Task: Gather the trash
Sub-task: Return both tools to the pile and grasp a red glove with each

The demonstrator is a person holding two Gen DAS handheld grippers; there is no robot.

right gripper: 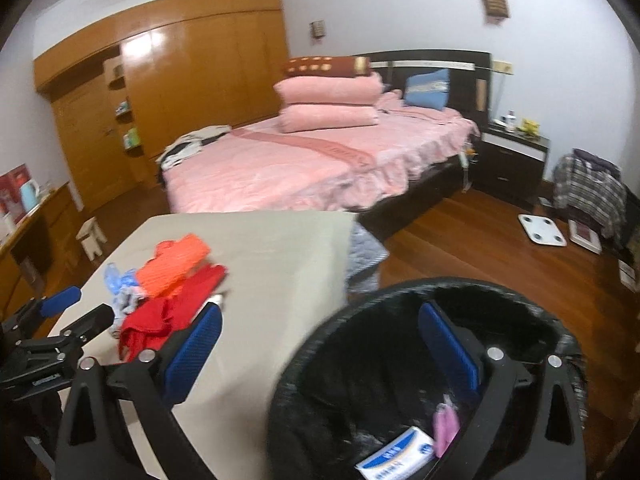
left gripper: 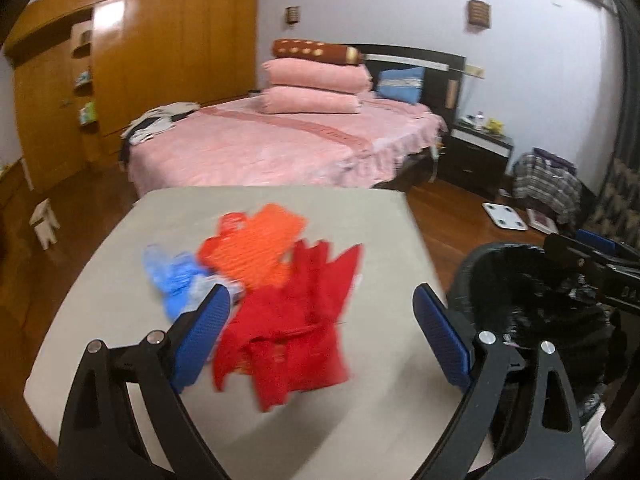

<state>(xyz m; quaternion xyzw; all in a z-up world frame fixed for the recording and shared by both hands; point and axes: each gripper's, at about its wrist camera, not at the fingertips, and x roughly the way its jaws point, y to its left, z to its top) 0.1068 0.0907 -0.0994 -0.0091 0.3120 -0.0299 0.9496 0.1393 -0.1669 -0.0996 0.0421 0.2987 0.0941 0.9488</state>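
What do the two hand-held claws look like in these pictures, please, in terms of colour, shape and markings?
Both are alike. The left claw and the right claw have black, forked frames with triangular cut-outs and round silver pivot bolts. Each finger carries a flat blue pad with a fine ribbed texture. Small white lettering on the black body is too blurred to read. No cables or sleeves show.

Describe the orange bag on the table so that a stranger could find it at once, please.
Start at the beige table in front of the pink bed. A small pile of bags lies there. The orange bag lies at the far side, above the red bag and right of the blue bag; only it looks ribbed.
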